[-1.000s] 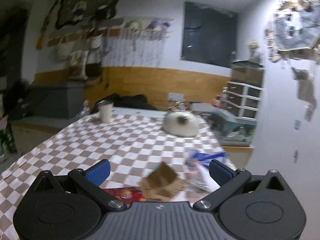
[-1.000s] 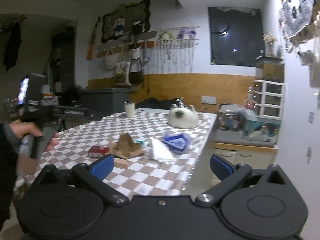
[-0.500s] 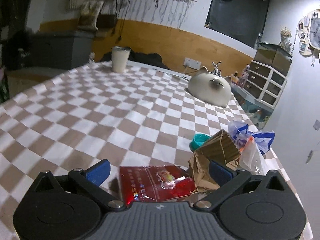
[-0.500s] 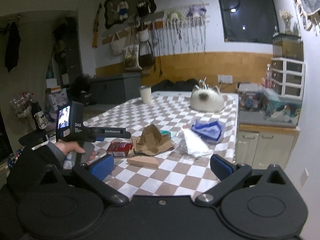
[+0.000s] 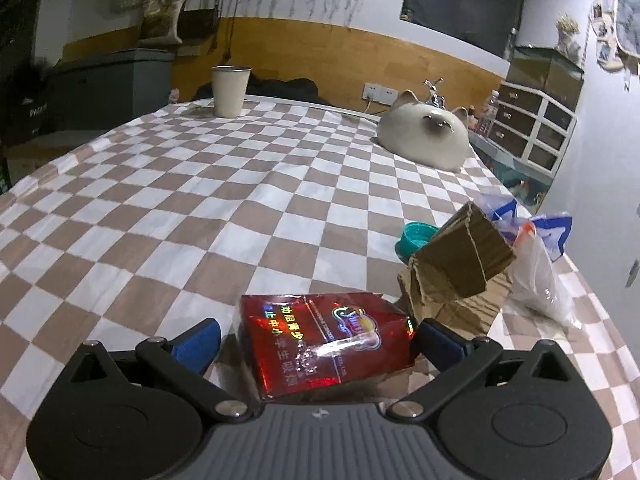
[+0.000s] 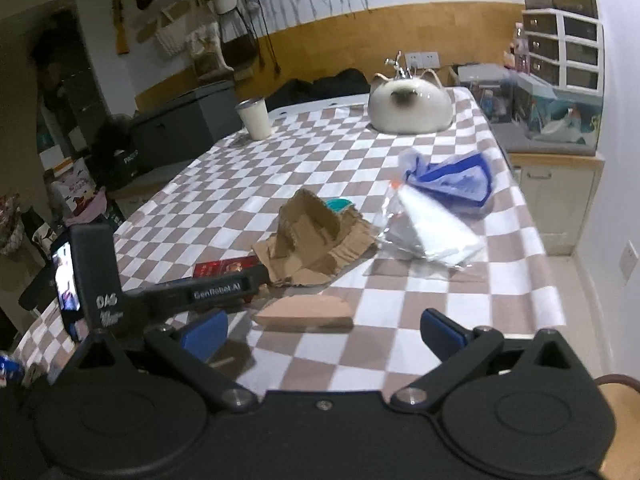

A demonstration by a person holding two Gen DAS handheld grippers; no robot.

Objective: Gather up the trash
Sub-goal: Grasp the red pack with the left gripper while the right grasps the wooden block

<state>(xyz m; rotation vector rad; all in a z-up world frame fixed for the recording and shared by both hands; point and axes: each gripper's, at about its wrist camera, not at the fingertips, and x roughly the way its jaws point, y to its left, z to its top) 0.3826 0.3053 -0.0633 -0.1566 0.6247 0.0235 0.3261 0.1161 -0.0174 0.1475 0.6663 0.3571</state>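
Left wrist view. The left tool (image 5: 318,338) sits low over the near edge of the table (image 5: 168,216), which is covered in a brown-and-white checked cloth. Its blue-tipped fingers (image 5: 198,342) are spread wide, with a red foil packet (image 5: 324,344) lying on the cloth between them; the right finger lies just beside the packet's right edge, the left finger stands apart from it, and nothing is gripped. To the right of the packet is a crumpled piece of torn cardboard (image 5: 456,268), with a teal lid (image 5: 416,236) behind it and a clear plastic bag (image 5: 538,276) and a blue-and-white bag (image 5: 552,228) at the right table edge. Far across the table stand a white cup (image 5: 230,90) on the left and a white cat-shaped ceramic (image 5: 424,136) on the right.

Right wrist view. The right tool (image 6: 322,334) hangs above the near table edge (image 6: 460,296), fingers released and holding nothing. Just beyond them lies a flat cardboard wedge (image 6: 306,314). At the left, the left tool (image 6: 216,290) reaches over the red foil packet (image 6: 226,267). Beyond lie the torn cardboard (image 6: 316,236), the teal lid (image 6: 338,204), the clear plastic bag (image 6: 428,228) and the blue-and-white bag (image 6: 456,182). The cup (image 6: 254,118) and the cat-shaped ceramic (image 6: 408,106) stand at the far end.
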